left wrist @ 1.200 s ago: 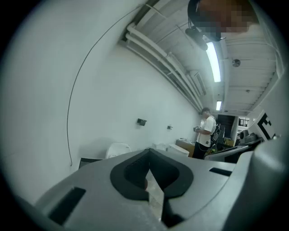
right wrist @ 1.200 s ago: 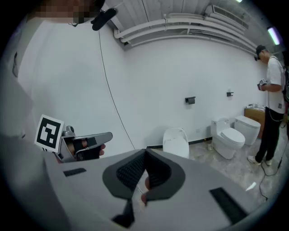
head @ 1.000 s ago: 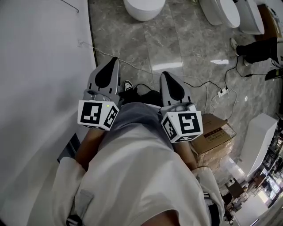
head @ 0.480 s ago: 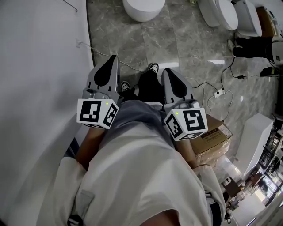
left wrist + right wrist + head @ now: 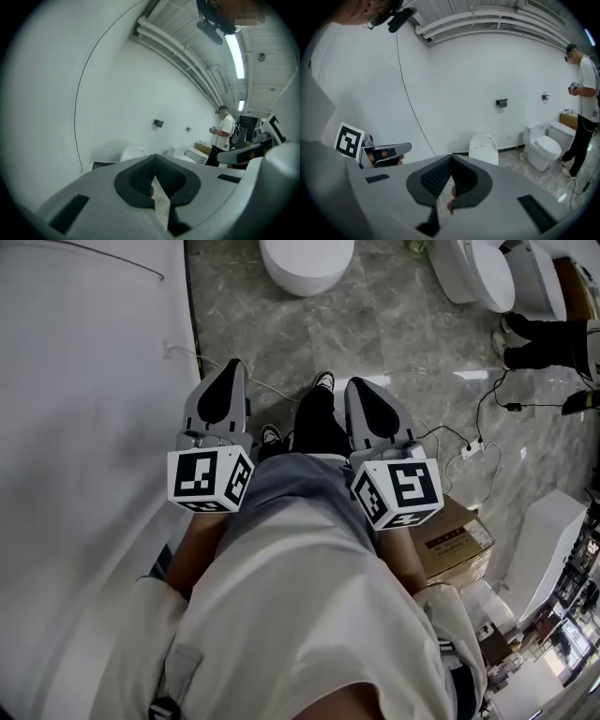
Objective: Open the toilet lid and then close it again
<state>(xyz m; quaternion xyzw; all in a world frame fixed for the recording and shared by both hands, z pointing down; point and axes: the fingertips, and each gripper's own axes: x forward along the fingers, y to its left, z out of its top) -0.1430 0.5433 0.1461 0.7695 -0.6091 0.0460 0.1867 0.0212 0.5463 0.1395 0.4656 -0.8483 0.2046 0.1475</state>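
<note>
Left gripper point(image 5: 231, 367), right gripper point(image 5: 357, 383) farther forward, jaws together, empty.

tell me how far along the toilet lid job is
Done: nothing that shows. The nearest toilet stands by the wall and its lid looks down.
In hand: the left gripper and right gripper point toward it, jaws together and empty, well short of it.
Left: reach it, lift the lid, lower it again.
</note>
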